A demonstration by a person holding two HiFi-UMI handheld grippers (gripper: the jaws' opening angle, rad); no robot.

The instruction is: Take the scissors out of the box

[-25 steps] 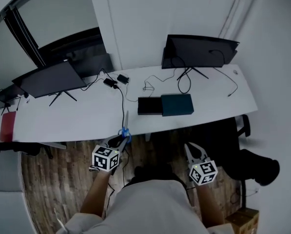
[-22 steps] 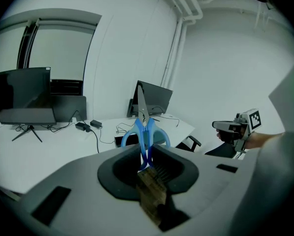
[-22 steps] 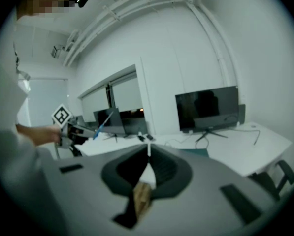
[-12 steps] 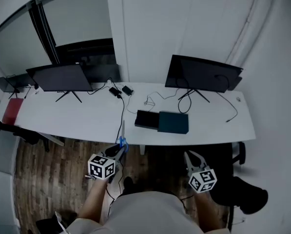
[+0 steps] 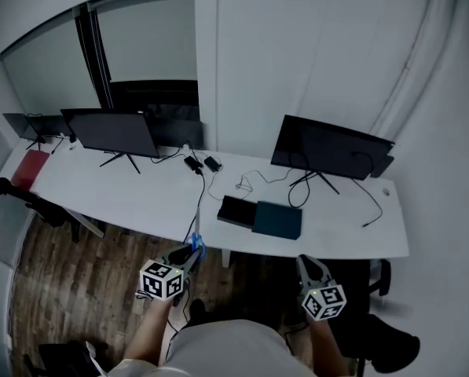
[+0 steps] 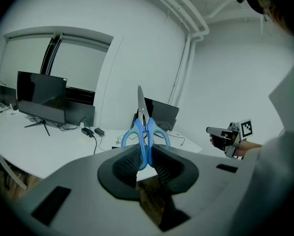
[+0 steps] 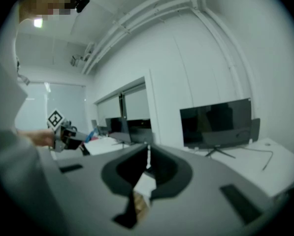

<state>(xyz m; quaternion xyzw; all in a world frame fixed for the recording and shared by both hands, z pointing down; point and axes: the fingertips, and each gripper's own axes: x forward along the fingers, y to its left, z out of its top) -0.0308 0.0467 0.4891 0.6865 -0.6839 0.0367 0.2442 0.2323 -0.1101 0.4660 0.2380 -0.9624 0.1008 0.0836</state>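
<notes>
The scissors are gripped by their blue handles between the jaws of the left gripper, with the blades pointing upward. They are held in the air off the front edge of the desk, well apart from the box. The box is seen near that front edge, right of the middle, with a black part and a teal part lying side by side. The jaws of the right gripper are drawn narrowly together with nothing between them. A left monitor and a right monitor are set along the back edge. Between them lie two black power adapters, from which a cable is led over the front edge. A red flat object is placed at the left end. Black-and-white square markers are carried on each gripper's cube.
</notes>
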